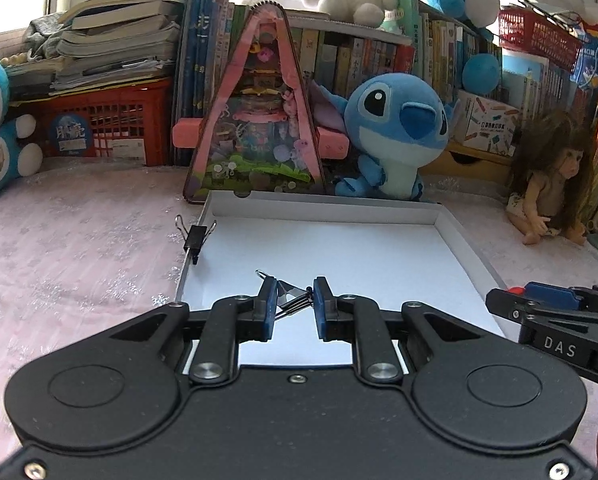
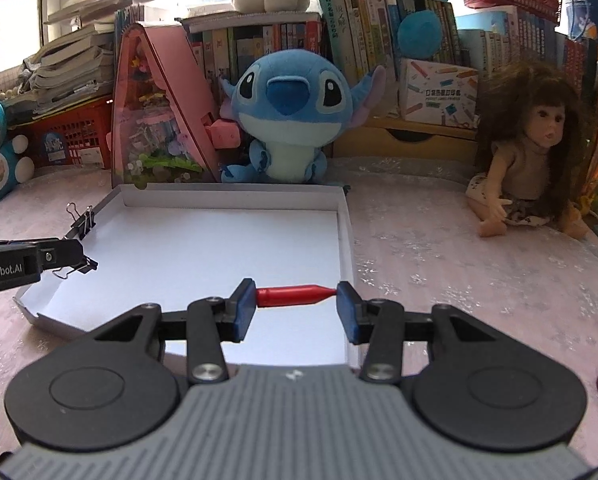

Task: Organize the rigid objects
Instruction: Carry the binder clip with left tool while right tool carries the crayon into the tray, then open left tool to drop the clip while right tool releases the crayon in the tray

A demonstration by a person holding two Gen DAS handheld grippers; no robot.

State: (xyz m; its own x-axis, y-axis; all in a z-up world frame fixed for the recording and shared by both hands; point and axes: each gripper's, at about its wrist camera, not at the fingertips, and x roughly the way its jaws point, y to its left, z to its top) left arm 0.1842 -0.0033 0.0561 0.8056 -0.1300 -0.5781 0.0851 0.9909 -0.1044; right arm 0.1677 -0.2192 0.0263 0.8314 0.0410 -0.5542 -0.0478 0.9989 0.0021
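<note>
Item: binder clip (image 1: 293,296), black with wire handles, pinched between the pads of my left gripper (image 1: 295,300), hanging over the near-left part of the white box lid (image 1: 331,206).

Item: red pen-like piece (image 2: 295,295), clamped end to end in my right gripper (image 2: 297,300), held over the lid's near-right part, by its 3 o'clock wall.

Item: second binder clip (image 1: 195,238), clipped on the lid's wall at 9 o'clock.

Handling, my judgement: I should lower each piece to the lid floor before easing my grip, set them well apart, and keep clear of the clipped wall. The end-to-end hold looks slip-prone.

Surround: Stitch plush (image 2: 289,116) at 12 o'clock; doll (image 2: 535,152) at 2 o'clock.
</note>
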